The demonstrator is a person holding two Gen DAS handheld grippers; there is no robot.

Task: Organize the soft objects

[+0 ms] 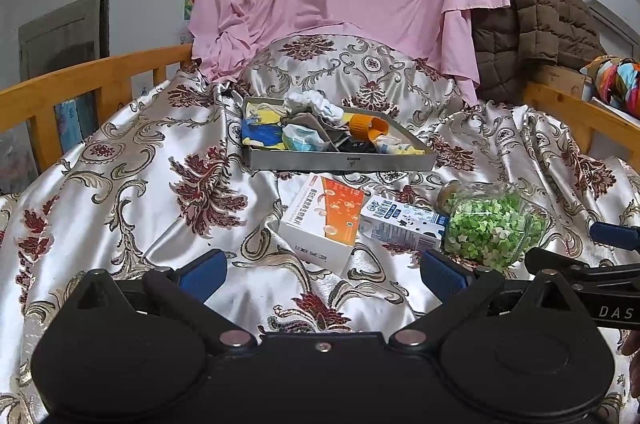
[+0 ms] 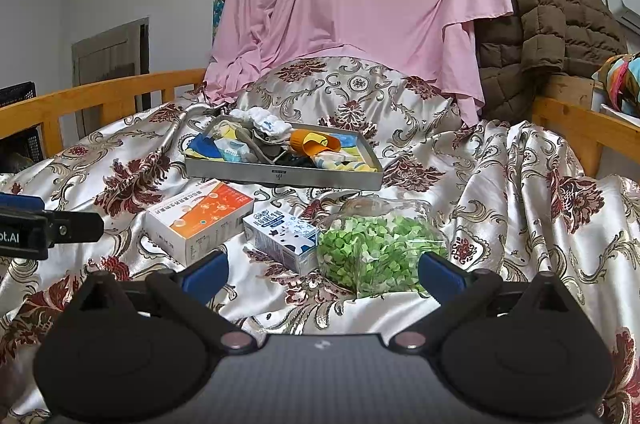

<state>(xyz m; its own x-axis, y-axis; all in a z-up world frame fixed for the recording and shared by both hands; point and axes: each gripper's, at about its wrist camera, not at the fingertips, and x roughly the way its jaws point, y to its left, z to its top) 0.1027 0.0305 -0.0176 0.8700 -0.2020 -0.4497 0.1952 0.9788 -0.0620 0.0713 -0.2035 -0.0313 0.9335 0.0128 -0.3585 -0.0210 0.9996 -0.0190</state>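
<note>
Now: one tray (image 1: 340, 162) heaped with soft items; two boxes, one jar; left gripper (image 1: 320, 274), right gripper (image 2: 322, 274) wide, empty.

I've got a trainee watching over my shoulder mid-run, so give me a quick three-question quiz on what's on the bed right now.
1. True or false: the metal tray holds the soft items.
2. Which lies nearest the jar of green bits? A) the milk carton B) the orange-and-white box C) the brown jacket
3. Are the left gripper and right gripper open or shut?

Key: 1 true; 2 A; 3 both open, holding nothing.
</note>
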